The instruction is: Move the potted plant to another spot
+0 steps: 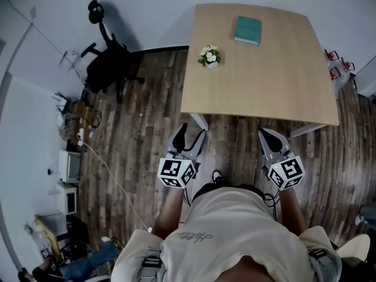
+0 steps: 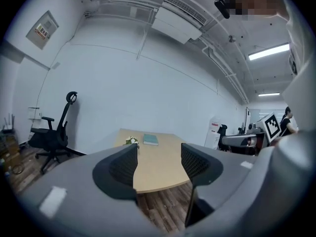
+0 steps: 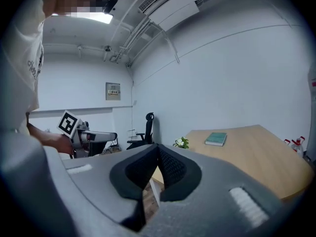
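The small potted plant [image 1: 209, 56] with white flowers stands near the left edge of the light wooden table [image 1: 276, 81]. It also shows far off in the left gripper view as the plant [image 2: 131, 141] and in the right gripper view as the plant [image 3: 181, 142]. Both grippers hang over the floor, short of the table's near edge and well apart from the plant. My left gripper [image 1: 191, 135] is open, and nothing lies between its pads [image 2: 126, 167]. My right gripper [image 1: 267, 135] is shut, its tips meeting with nothing in them [image 3: 158, 149].
A teal book [image 1: 247, 30] lies on the table behind the plant. A black office chair [image 1: 108, 63] stands to the left of the table. Boxes, devices and a cable [image 1: 111, 175] line the left wall. Red-capped bottles [image 1: 336, 63] sit beside the table's right edge.
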`<state>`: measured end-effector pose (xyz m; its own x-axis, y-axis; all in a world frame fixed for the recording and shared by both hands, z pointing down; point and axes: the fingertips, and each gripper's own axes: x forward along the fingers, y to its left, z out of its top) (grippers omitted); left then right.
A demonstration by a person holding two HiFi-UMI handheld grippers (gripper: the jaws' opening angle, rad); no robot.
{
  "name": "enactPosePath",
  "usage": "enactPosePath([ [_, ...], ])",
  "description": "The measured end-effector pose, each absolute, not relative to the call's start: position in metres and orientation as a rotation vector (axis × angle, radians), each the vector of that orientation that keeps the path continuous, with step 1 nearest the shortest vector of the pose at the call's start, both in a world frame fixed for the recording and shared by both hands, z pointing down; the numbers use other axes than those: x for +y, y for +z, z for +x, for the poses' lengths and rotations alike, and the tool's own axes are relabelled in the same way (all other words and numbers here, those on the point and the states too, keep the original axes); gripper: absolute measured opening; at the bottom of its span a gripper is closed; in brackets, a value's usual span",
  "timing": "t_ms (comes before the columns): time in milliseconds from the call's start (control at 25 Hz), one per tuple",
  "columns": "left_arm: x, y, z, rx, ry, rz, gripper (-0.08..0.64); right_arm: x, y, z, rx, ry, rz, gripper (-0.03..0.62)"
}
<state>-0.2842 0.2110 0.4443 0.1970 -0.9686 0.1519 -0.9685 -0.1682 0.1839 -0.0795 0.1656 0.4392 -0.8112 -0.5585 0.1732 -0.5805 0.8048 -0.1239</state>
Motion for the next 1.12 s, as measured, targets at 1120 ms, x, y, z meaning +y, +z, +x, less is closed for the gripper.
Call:
enactPosePath([
  [1120, 0.102, 0.465, -0.355, -1.845, 0.105, 2.182, 0.293, 0.044, 0.457, -0.180, -2.866, 0.222, 0.768, 0.003],
])
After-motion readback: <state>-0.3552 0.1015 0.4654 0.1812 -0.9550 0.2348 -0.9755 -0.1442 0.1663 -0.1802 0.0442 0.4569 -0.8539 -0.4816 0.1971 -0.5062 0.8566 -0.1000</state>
